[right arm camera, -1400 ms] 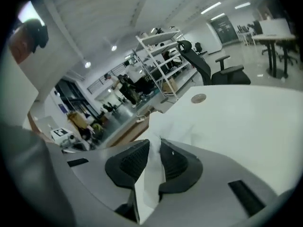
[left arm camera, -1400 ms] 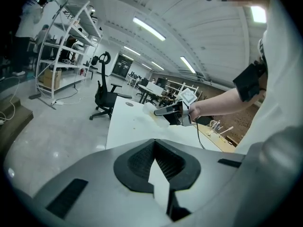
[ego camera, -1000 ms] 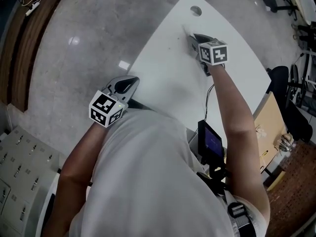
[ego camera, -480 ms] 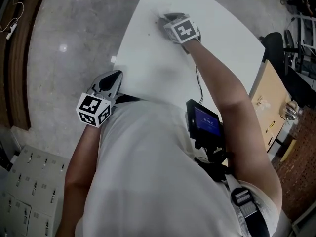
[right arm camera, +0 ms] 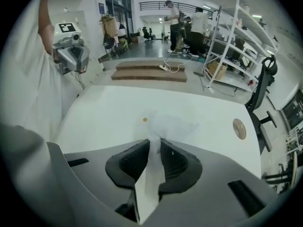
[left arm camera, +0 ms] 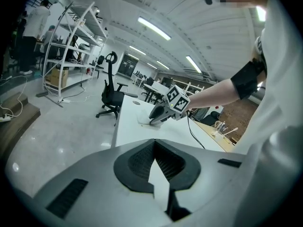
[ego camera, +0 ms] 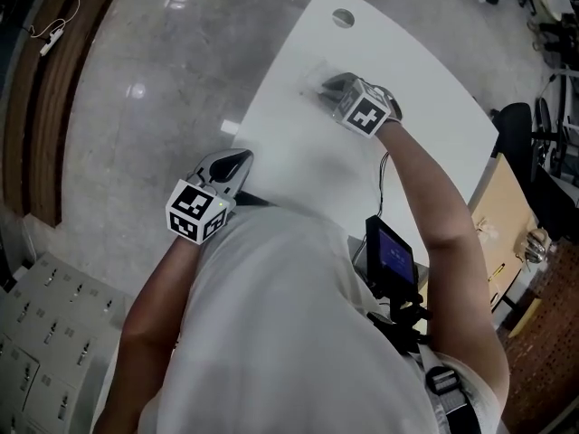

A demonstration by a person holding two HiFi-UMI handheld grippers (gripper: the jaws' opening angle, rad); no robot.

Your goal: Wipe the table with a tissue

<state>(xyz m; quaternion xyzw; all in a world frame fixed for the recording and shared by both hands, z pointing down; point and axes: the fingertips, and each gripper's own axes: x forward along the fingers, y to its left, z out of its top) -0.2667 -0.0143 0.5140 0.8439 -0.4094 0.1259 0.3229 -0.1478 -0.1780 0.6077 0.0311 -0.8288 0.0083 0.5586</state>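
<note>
Head view: tissue [ego camera: 318, 83] on table [ego camera: 298, 147], apparently

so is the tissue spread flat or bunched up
Bunched: the right claw pinches the tissue, its end fanning out on the table.

Worktop [ego camera: 298, 152] looks smooth, matt white; tissue [right arm camera: 151, 174] is thin, soft paper — floor [ego camera: 154, 125] at nine o'clock gleams, polished.

Bright ceiling strip lights [left arm camera: 154, 28]; glare on floor [ego camera: 136, 89]; fisheye edges dark.
</note>
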